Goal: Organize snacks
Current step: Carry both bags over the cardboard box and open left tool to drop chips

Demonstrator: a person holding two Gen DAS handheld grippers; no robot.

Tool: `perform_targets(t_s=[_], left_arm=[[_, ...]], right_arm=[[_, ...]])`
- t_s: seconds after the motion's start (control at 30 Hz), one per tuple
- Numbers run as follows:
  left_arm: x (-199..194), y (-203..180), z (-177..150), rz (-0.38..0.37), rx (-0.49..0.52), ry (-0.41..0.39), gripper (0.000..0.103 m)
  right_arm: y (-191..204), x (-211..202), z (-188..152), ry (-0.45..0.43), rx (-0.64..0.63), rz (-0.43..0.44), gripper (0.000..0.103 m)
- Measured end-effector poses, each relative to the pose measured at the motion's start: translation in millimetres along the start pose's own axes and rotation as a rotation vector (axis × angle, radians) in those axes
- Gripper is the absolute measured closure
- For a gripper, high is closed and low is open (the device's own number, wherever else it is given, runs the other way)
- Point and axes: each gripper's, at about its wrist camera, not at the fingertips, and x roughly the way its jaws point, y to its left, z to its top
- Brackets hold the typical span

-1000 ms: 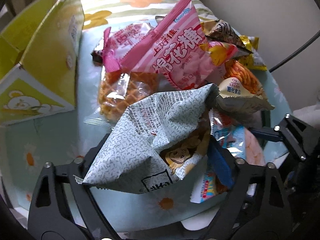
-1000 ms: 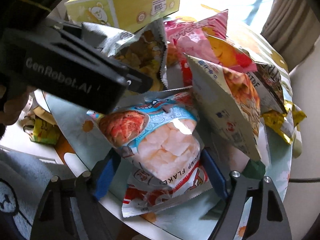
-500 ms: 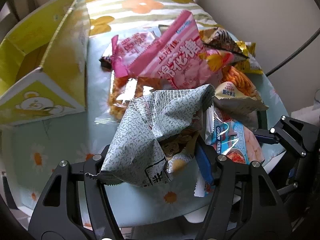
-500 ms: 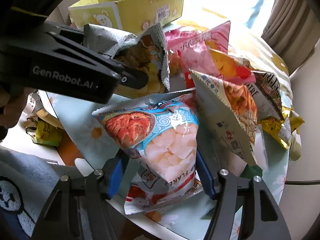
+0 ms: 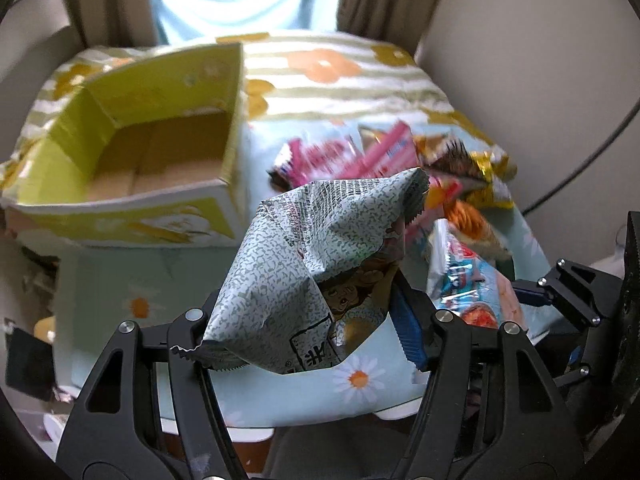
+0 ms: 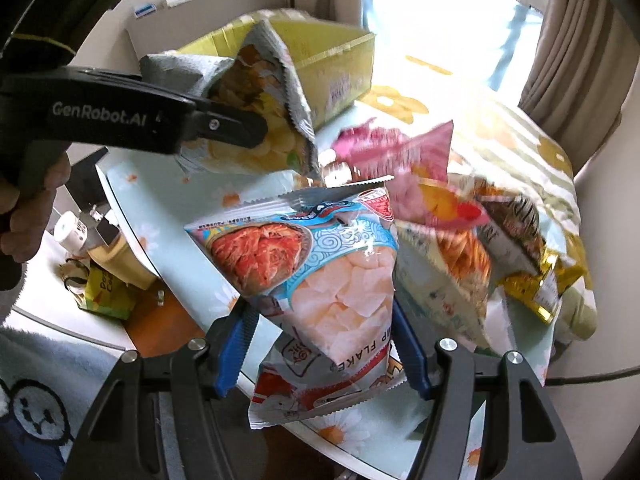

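Underneath, daisy-print tablecloth; curtains behind.

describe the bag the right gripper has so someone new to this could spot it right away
Start at the open yellow cardboard box at the far side of the flowered table, then come toward the near edge. There the right gripper pinches an upright bag, the shrimp flakes bag. Only this one has a light blue swirl band, pale pink flakes and a red kimchi picture; the other held bag is grey speckled.
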Motion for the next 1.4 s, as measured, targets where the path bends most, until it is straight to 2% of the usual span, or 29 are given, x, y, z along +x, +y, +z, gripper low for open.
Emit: perform_targets(t_s=[0.3,0.47,0.63,0.8,1.03,1.2,1.33,1.4], left_arm=[[-53.6,52.7,28.4,0.059,-0.088,-0.118,0.042],[-67.4,97.2,55.1,0.061,-0.130,-0.161,0.042],[-68.1,153.8,82.0,0.076,-0.147,-0.178,0.042],[-52.5,213.6,108.2,0.091,-0.145,-0.139,0.042],[-10.5,278.1,135.9,0.102,-0.108,-0.052,0.042],[27.4,300.7,136.1,0.088,-0.064,0.040,0.041],[51.8,304.7,130.7,0.096,-0.014,0.099,0.041],[60.8,305.1,126.8,0.075,-0.001,0.131,0.041]], right_arm=[[-0.1,-28.0,46.5,-0.093,-0.001,-0.021,0.042],[1.6,-35.1,93.8,-0.141,0.016,-0.024,0.042],[15.7,-24.5,153.3,-0.183,0.025,-0.032,0.042],[32.1,-1.4,210.1,-0.198,0.066,-0.006,0.042],[49.7,47.1,266.9,-0.163,0.157,0.014,0.042],[59.8,83.6,282.9,-0.113,0.244,0.013,0.042],[60.1,98.1,284.2,-0.095,0.320,0.021,0.042],[59.3,104.5,285.7,-0.078,0.354,0.019,0.042]])
